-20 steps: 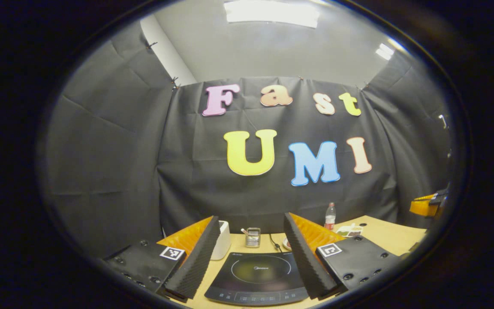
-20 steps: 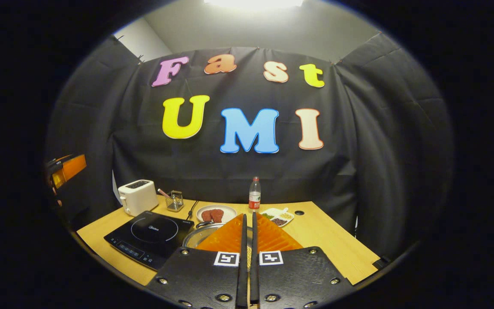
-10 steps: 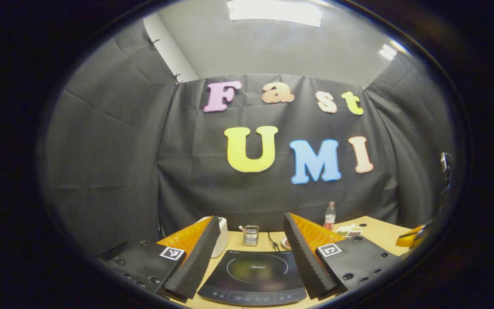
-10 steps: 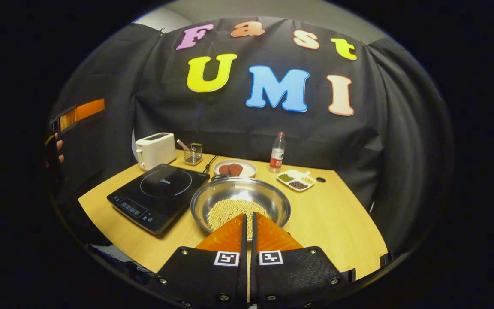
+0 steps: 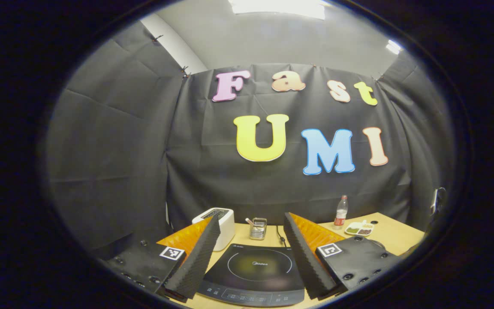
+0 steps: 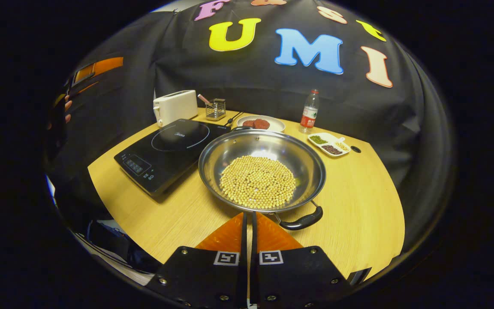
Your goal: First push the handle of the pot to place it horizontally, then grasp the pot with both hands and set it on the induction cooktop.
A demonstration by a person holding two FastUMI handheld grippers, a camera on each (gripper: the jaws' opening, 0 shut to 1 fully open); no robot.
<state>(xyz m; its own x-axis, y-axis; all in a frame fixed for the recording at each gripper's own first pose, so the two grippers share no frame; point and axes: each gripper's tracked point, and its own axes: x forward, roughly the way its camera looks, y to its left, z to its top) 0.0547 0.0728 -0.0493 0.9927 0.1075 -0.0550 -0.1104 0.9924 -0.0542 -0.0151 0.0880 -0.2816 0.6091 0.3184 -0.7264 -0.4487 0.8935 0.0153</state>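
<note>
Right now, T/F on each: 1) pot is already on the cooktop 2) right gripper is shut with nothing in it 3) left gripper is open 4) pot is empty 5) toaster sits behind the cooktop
1) The pot is on the induction cooktop. False: it stands on the table beside the cooktop, to its right in the right gripper view.
2) The right gripper is shut and holds nothing. True: its fingers meet short of the pot's near handle.
3) The left gripper is open. True: its fingers stand wide apart, framing the cooktop.
4) The pot is empty. False: it holds a layer of pale beans.
5) The toaster sits behind the cooktop. True, at the table's far edge.
</note>
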